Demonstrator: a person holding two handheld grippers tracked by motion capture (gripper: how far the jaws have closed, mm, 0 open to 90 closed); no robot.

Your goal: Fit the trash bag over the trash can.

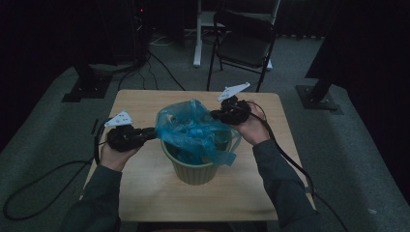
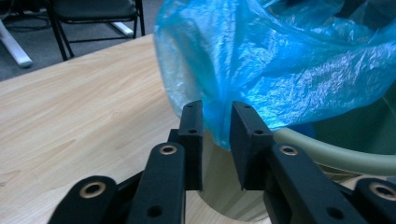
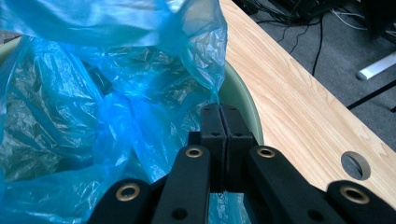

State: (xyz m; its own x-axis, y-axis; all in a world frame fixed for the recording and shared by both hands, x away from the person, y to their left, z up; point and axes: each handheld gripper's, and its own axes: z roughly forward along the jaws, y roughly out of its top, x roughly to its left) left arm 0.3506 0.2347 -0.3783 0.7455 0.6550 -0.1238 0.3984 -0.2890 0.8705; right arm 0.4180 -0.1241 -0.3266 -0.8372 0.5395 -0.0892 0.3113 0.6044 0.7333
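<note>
While two grippers flank one bin (image 1: 193,171), right gripper (image 3: 226,112) fingers pinching blue bag (image 1: 193,128), left gripper (image 2: 216,123) fingers narrow

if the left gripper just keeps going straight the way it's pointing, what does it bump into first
Most likely the blue plastic bag. The left gripper has its jaws open with the bag's lower edge right at their tips, above the green bin's rim. Whether the film already lies between them is hard to judge.

Table (image 1: 145,193): light wood grain, a round hole seen near one edge (image 3: 356,165). Black folding chair (image 1: 244,41): placed beyond the far edge of the table. White stand leg (image 1: 198,34): beside the chair. Grey carpeted floor (image 1: 43,140): crossed by black cables (image 1: 159,67).
</note>
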